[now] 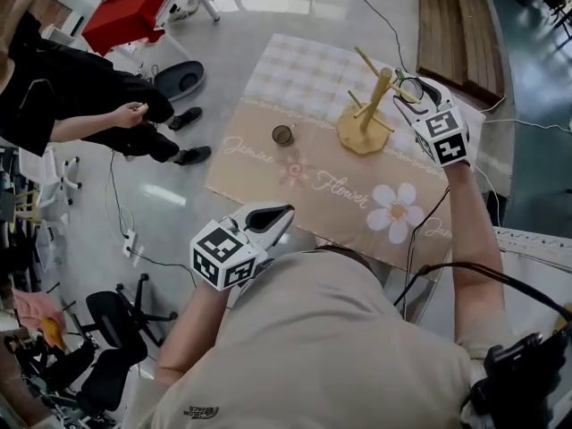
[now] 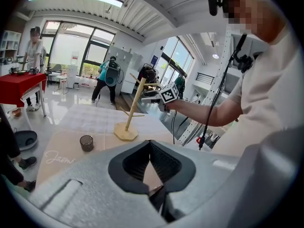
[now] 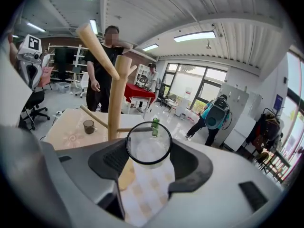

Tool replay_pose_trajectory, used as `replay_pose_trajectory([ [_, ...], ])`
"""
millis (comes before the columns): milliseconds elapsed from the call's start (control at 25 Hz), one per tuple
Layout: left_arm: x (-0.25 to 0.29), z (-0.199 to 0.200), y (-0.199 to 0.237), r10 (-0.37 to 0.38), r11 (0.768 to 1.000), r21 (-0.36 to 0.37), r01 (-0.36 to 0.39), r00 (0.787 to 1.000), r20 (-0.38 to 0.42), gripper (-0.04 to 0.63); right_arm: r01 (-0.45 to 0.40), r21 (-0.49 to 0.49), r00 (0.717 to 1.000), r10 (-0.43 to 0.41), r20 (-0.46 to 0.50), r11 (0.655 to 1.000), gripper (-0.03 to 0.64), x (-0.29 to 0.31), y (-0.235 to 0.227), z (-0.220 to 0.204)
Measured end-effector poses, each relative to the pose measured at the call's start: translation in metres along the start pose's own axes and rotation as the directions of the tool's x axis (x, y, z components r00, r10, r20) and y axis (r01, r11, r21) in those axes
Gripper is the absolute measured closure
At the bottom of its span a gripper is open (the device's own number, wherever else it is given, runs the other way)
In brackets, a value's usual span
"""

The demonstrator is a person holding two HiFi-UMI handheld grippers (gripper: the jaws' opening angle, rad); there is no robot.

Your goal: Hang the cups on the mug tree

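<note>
The wooden mug tree (image 1: 366,114) stands on the far part of the beige tablecloth (image 1: 313,186). My right gripper (image 1: 409,92) is shut on a clear glass cup (image 1: 410,88), held up against the tree's right-hand pegs. In the right gripper view the clear cup (image 3: 148,148) sits between the jaws with its rim facing the camera, just right of the tree's trunk (image 3: 115,103). A small dark cup (image 1: 282,135) stands upright on the cloth left of the tree. My left gripper (image 1: 271,216) hangs shut and empty over the table's near edge; the mug tree (image 2: 132,110) and dark cup (image 2: 86,142) lie ahead of it.
A person in black (image 1: 80,105) stands at the table's left side. An office chair (image 1: 116,329) and cables lie on the floor near left. A red table (image 1: 134,7) and a grey floor dish (image 1: 179,79) are farther back.
</note>
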State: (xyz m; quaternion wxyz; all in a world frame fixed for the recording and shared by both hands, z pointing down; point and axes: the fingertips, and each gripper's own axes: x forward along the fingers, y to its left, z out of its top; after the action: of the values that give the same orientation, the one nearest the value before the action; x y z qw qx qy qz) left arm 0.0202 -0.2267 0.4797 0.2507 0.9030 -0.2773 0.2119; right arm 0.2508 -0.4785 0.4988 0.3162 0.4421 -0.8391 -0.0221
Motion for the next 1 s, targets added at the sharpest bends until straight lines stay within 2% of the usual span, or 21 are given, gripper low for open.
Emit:
replay_pose_trajectory([
  [520,-0.012,-0.011,0.0,0.014,1.0,-0.021,-0.014,1.0,0.01,0.588,-0.044,-0.038,0.999,0.043,-0.026,0.998,0.341,0.009,0.035,-0.015],
  [1000,-0.03,-0.022,0.002,0.02,0.999,-0.032,-0.019,1.0,0.017,0.588,-0.041,-0.098,0.997,0.035,-0.071,0.994,0.339,0.015,0.055,-0.03],
])
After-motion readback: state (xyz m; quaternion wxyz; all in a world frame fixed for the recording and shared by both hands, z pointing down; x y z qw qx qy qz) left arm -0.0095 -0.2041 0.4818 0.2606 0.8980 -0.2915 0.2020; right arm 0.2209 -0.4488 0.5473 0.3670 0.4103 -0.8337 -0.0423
